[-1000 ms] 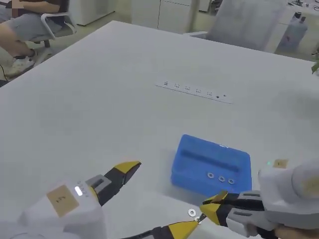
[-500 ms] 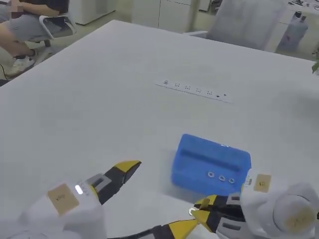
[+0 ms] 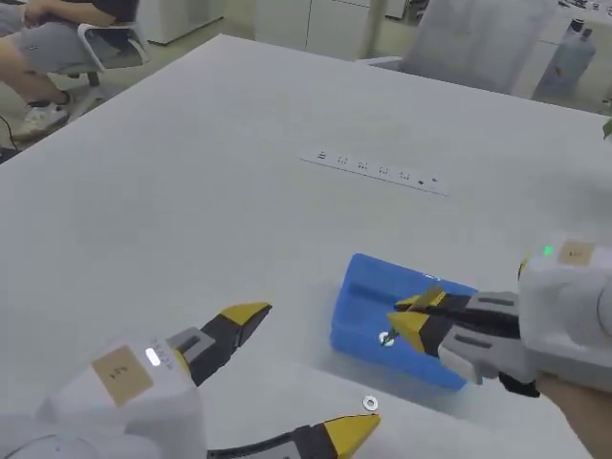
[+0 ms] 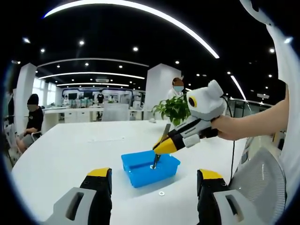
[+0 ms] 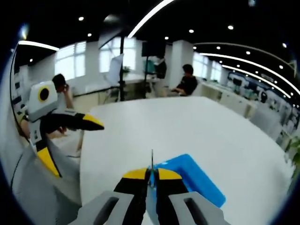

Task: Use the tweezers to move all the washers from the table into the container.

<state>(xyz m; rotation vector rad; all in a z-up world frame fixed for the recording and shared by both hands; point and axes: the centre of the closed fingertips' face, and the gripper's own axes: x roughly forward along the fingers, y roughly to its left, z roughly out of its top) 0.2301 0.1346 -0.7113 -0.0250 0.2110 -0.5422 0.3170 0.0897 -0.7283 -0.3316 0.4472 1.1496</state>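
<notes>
The blue container (image 3: 363,287) stands on the white table (image 3: 191,210), near its front right. My right gripper (image 3: 413,320) hangs over it, shut on thin metal tweezers (image 4: 160,146) that point down into the container (image 4: 140,164). A small ring like a washer (image 3: 385,338) sits at the tweezers' tip; I cannot tell whether it is pinched. One washer (image 3: 370,404) lies on the table just in front of the container, also as the washer (image 4: 161,192). My left gripper (image 3: 296,373) stands open nearby, nothing between its fingers. The tweezers (image 5: 151,164) rise between the right gripper's shut jaws.
A row of sockets (image 3: 378,174) is set flush in the table's middle. A seated person and a chair (image 3: 105,38) are beyond the far left edge, and another chair (image 3: 478,48) is at the far side. A potted plant (image 4: 176,108) stands behind.
My right gripper has risen from the table by the loose washer and moved back over the blue container with the tweezers. The left gripper has stayed put.
</notes>
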